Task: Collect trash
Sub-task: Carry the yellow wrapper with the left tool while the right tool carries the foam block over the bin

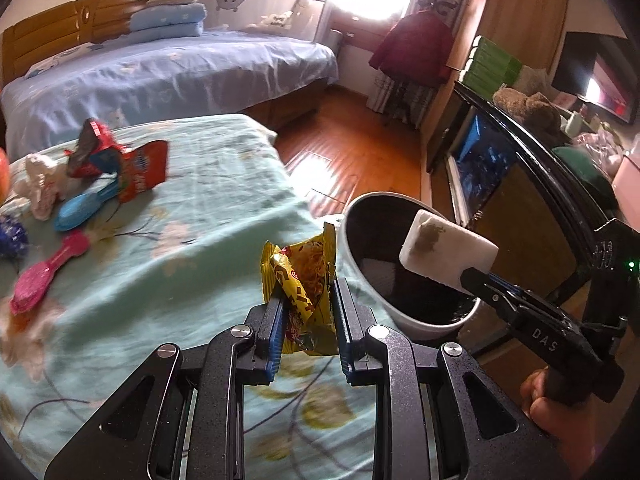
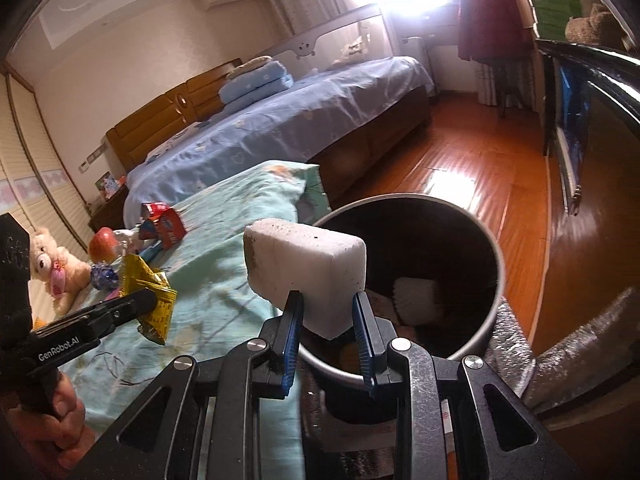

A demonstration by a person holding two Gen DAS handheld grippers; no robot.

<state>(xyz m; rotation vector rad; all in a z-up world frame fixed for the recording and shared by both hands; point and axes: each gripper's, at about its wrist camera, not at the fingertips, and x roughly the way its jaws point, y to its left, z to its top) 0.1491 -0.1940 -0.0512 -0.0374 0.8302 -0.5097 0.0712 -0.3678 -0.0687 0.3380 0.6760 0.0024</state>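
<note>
My left gripper is shut on a crumpled yellow snack wrapper, held over the bed's edge just left of the white bin. In the right wrist view the same wrapper hangs from the left gripper at the left. My right gripper is shut on a dirty white foam block, held above the near rim of the bin. The left wrist view shows that block over the bin's dark inside. White trash lies at the bin's bottom.
On the teal floral blanket lie a red snack packet, blue and pink brushes, white crumpled paper and a blue foil ball. A teddy bear and an apple sit farther left. A blue bed, wooden floor and dark cabinet surround the bin.
</note>
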